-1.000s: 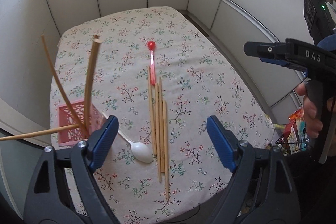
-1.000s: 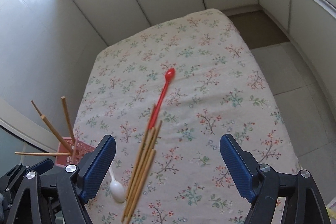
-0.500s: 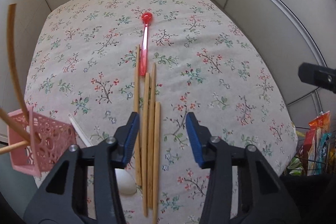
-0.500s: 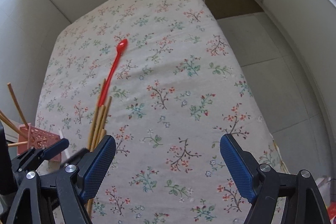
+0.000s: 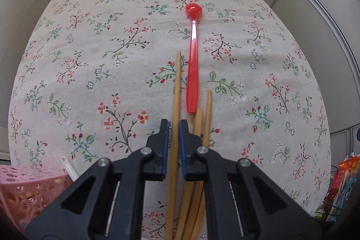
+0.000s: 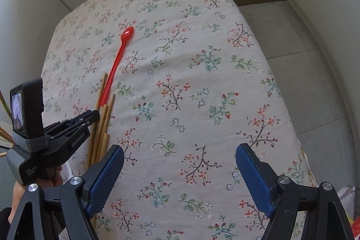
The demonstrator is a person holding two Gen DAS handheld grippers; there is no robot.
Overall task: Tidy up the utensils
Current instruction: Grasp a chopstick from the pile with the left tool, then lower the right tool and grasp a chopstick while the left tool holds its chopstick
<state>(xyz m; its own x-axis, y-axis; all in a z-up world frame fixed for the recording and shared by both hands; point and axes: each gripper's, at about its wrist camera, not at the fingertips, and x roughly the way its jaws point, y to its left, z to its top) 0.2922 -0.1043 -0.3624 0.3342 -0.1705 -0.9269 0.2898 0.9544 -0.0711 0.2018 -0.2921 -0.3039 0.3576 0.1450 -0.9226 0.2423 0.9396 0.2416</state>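
Note:
Several wooden chopsticks (image 5: 208, 105) lie side by side on the flowered tablecloth (image 5: 112, 60). My left gripper (image 5: 173, 125) points down at them, its jaws closing onto the leftmost chopstick (image 5: 177, 82), with the pads pressed on its sides. A red spoon (image 5: 193, 55) lies just beyond the bundle, bowl away from me. In the right wrist view the left gripper (image 6: 94, 115) sits low over the chopsticks (image 6: 104, 118), near the red spoon (image 6: 114, 64). My right gripper (image 6: 178, 156) hangs open above bare cloth, holding nothing.
A pink perforated basket (image 5: 22, 190) stands at the table's near left corner, with a white spoon handle (image 5: 68, 169) beside it. Snack packets (image 5: 342, 181) sit off the right edge. White cabinet panels surround the table. A person's hand (image 6: 51, 179) holds the left gripper.
My left gripper dropped from above the basket down to the chopstick bundle and its jaws went from wide to closed around the leftmost stick. The right gripper sank a little and stayed open.

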